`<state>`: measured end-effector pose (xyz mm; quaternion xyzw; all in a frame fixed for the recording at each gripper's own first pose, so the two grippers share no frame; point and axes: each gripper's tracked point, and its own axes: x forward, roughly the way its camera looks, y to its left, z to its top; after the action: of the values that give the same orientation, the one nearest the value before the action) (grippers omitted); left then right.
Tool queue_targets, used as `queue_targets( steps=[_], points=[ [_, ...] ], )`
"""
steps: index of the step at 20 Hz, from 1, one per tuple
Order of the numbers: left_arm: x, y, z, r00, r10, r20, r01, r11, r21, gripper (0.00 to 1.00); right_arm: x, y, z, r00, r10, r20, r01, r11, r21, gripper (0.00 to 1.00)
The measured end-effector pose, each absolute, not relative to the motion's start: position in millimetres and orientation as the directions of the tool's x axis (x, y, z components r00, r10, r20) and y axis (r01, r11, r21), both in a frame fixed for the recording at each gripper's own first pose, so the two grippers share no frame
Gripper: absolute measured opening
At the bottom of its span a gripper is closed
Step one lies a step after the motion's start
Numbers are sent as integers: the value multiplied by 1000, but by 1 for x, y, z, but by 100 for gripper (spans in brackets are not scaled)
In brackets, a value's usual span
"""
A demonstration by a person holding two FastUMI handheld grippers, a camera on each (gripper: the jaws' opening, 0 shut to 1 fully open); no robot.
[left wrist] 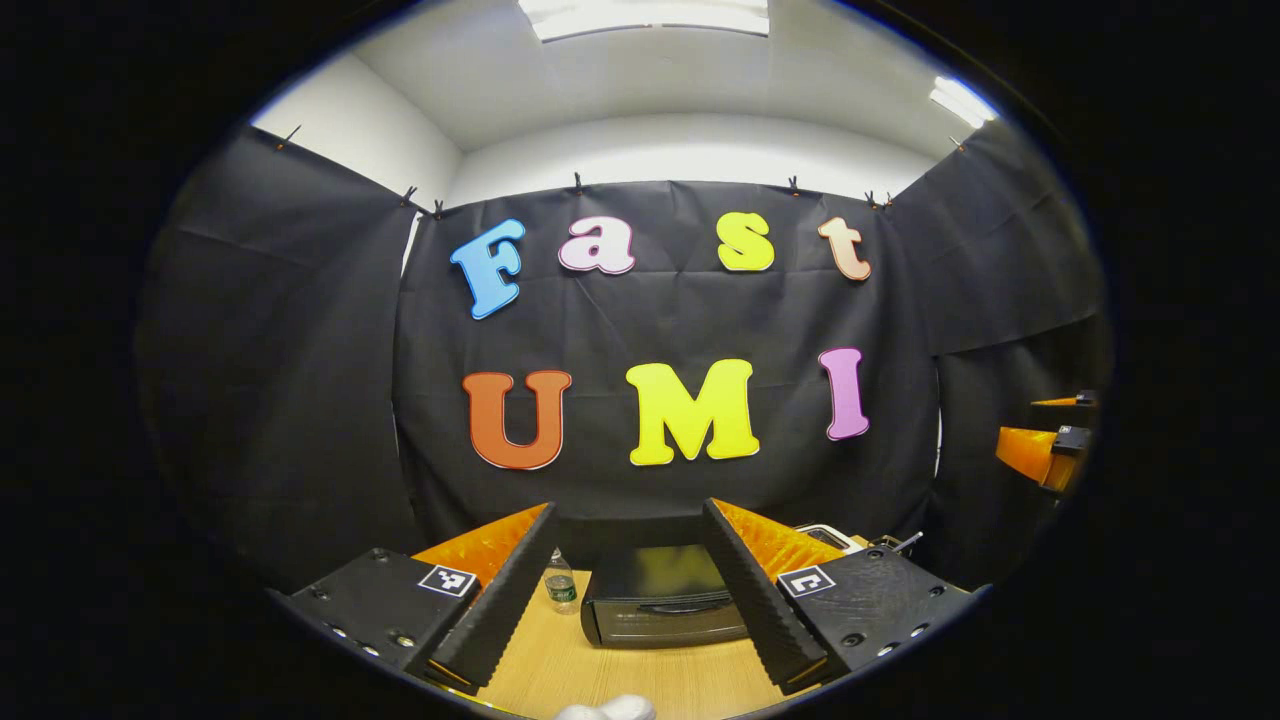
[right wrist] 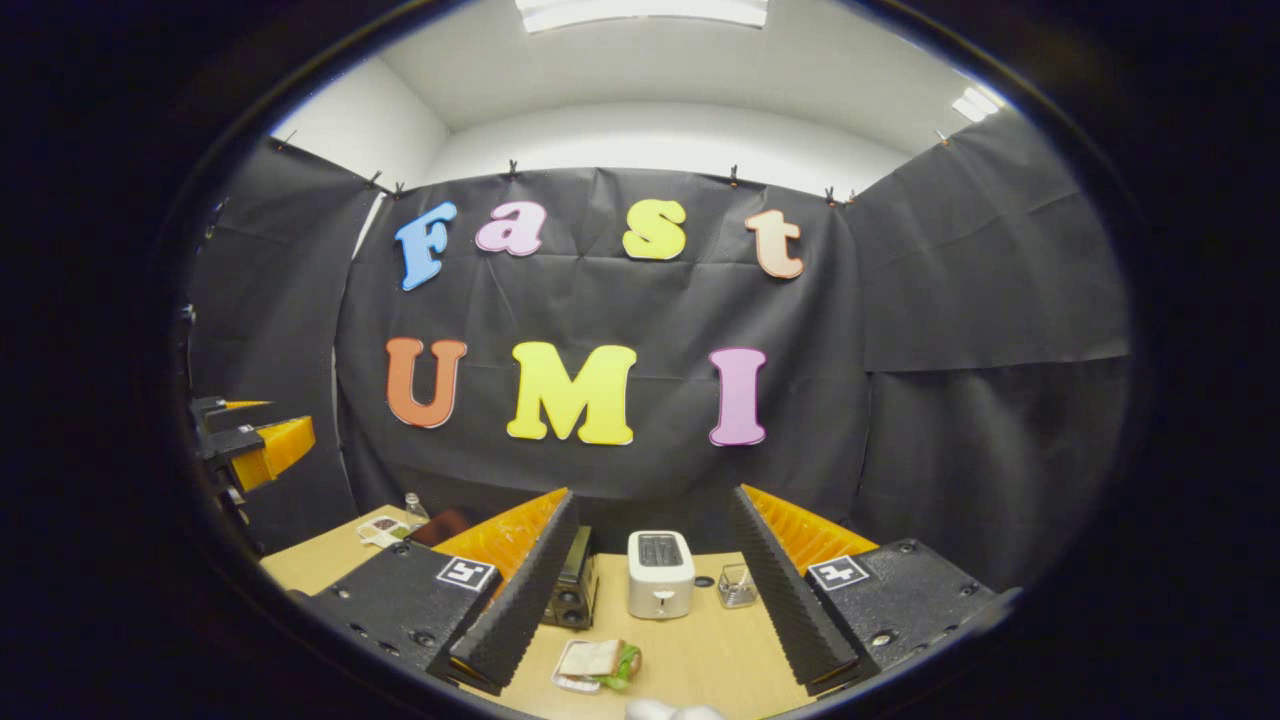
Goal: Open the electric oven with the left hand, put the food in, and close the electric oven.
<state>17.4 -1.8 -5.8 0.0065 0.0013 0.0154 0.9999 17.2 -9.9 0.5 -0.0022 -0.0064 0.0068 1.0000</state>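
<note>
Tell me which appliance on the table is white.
The toaster, standing upright between the right claw's fingers in the right gripper view. The electric oven is dark with a closed door.

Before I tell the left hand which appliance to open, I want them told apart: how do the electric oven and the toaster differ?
The electric oven is dark, low and wide; the toaster is white, tall and narrow. The electric oven has a front door, shut, with a handle across it; the toaster has open slots on top. The electric oven lies straight ahead of the left tool, the toaster ahead of the right tool. Both stand on the wooden table.
</note>
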Motion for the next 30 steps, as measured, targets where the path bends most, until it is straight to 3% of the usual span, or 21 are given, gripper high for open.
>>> queue_targets(
  steps=[11, 12, 13, 15, 16, 20, 30],
  points=[
    [62, -19, -49, 999, 12, -43, -12, 1000, -3, 94, 24, -37, 5, 1000, -18, 17, 19, 999, -35, 99],
    [70, -23, -59, 998, 4, -63, -5, 1000, -10, 84, 24, -43, 6, 999, -30, 16, 31, 999, -39, 99],
    [79, -29, -69, 998, -6, -69, 5, 1000, -16, 84, 22, -49, 6, 999, -41, 14, 42, 998, -45, 99],
    [95, -36, -94, 994, -25, -111, 22, 999, -31, 84, 21, -61, 4, 998, -64, 5, 64, 996, -58, 99],
    [105, -39, -106, 992, -30, -122, 26, 999, -29, 94, 19, -67, 4, 997, -76, 3, 76, 995, -67, 99],
    [136, -60, -167, 971, -60, -232, 39, 995, -92, 94, 14, -89, -1, 992, -129, -18, 126, 987, -102, 99],
    [177, -67, -280, 900, -38, -434, 25, 999, -36, 93, 6, -124, -23, 968, -232, -97, 218, 966, -138, 98]
  ],
)
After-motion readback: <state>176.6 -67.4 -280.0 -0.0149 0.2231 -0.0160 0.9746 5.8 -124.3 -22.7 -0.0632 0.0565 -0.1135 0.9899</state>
